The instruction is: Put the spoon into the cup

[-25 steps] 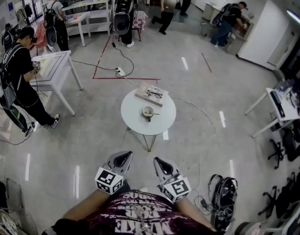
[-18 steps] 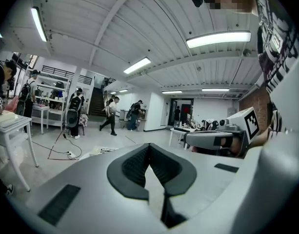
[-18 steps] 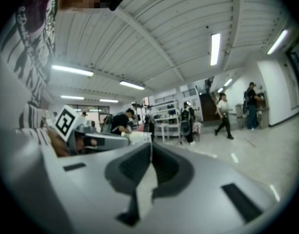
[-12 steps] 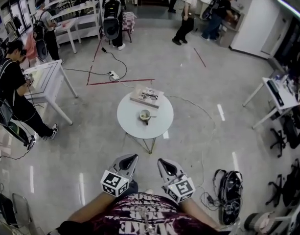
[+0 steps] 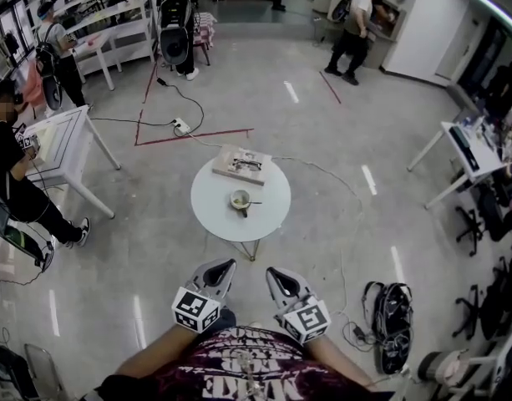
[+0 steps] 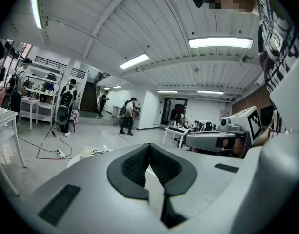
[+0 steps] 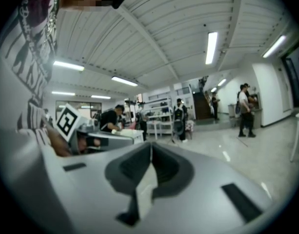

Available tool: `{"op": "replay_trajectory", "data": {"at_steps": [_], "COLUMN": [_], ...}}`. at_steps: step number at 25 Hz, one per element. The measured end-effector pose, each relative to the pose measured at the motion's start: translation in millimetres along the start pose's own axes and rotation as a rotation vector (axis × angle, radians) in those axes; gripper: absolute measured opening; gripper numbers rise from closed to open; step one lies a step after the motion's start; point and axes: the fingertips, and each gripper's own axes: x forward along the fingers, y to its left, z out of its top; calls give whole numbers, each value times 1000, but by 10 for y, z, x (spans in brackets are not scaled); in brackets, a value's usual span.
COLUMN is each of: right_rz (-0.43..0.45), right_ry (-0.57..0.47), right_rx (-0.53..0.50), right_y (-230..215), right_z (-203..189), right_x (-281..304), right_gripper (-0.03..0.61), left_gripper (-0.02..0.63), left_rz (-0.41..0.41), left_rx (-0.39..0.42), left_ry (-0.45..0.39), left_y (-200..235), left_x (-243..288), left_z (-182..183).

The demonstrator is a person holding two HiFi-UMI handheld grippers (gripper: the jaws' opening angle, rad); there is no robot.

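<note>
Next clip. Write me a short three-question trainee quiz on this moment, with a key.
1. True or false: the left claw is well short of the cup and does not touch it.
2. How do the jaws of the right claw stand? A) wide apart B) together, with nothing between them C) closed on a spoon
3. Fill in: the cup stands on a round white ____, which also bears a flat rectangular board at its far edge.
Key: 1 true; 2 B; 3 table.
</note>
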Motion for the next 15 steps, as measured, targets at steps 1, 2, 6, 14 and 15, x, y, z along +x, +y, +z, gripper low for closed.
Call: {"op": "replay_trajectory", "data": {"at_steps": [1, 2, 6, 14, 15], "right_rz": [-4, -8, -23, -53, -51], "right_ry": [4, 7, 10, 0, -4], "right_rx": [0, 1, 0, -41, -52], "right_y": [-24, -50, -161, -364, -379], "right_z": [-6, -12, 2, 185, 209], "right_x": [36, 71, 204, 481, 524], "right_gripper": [34, 34, 34, 34, 34], "left_gripper": [29, 29, 29, 29, 29], "left_rz": [-1, -2, -12, -10, -5], "left_rx": [-1, -3, -3, 14, 15], "left_ry": [4, 7, 5, -20, -22], "left_y": [43, 86, 238, 554, 597], "left_x": [37, 74, 218, 410, 409], "left_z": [-5, -6, 55, 222, 242]}}
